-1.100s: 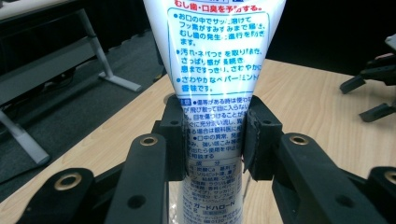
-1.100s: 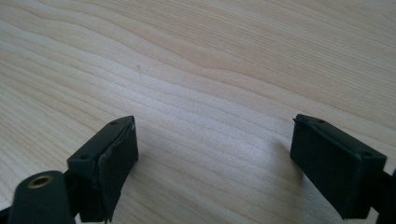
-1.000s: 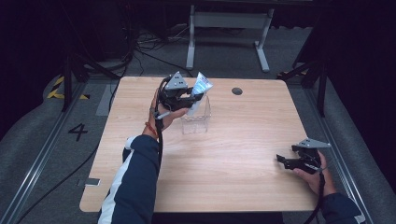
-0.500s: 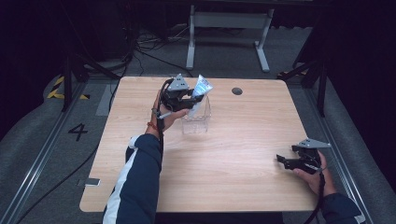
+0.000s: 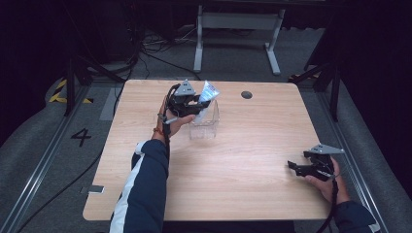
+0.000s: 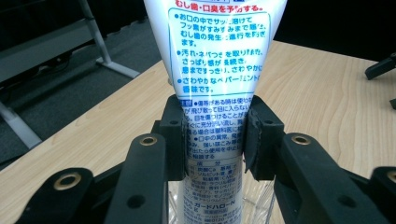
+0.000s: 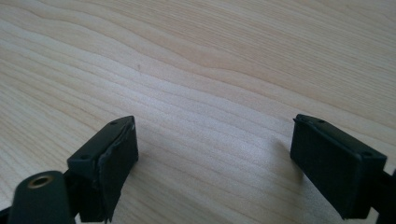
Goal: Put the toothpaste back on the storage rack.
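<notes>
— Anything moved since a sec ago?
— Barely; the left gripper [image 5: 200, 104] still holds the tube [image 5: 208, 93] over the clear container [image 5: 204, 121], far-centre of the desk [image 5: 252, 160].
— Grip?
— Its fingers [image 6: 173, 135] pinch the white tube [image 6: 215, 88] w/ blue print, wide crimped end up.
— Right gripper [image 5: 296, 167]?
— Near the desk's right edge, low over bare wood, fingers [image 7: 109, 158] spread wide, nothing btwn them.
</notes>
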{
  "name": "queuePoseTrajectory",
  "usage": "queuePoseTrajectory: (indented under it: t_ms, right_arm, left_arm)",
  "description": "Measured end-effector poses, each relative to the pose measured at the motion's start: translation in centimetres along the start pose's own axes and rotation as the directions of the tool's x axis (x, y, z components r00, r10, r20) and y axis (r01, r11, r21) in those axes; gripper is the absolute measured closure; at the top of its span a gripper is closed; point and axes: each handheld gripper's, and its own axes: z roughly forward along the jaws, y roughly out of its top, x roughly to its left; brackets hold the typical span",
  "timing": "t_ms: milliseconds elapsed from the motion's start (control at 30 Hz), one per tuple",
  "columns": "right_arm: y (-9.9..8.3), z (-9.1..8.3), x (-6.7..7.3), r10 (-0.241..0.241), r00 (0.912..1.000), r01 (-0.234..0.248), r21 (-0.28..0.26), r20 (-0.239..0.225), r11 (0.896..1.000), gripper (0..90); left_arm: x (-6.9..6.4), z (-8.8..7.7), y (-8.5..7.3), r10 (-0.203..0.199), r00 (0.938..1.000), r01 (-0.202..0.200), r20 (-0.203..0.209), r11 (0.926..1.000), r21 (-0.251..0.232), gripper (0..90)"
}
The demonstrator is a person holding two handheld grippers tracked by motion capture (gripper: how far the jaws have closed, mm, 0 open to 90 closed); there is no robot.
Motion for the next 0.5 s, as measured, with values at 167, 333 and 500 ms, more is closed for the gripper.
queuePoseTrajectory:
  t_ms: [167,333,500]
  right_arm:
    - [0.0,0.0,0.0,-0.001,1.0,0.001,0.001,0.0,1.0,15.3]
    - [0.0,0.0,0.0,-0.001,1.0,0.001,0.001,0.0,1.0,15.3]
    - [0.0,0.0,0.0,0.0,1.0,0.0,0.0,0.0,1.0,15.3]
  left_arm:
    - [0.1,0.2,-0.6,-0.001,1.0,0.001,0.001,0.9999,0.017,65.7]
    - [0.2,0.2,-1.0,-0.01,0.9999,0.01,0.005,0.9999,0.013,65.5]
    - [0.1,0.4,-1.4,-0.02,0.9998,0.02,0.006,0.9996,0.018,65.2]
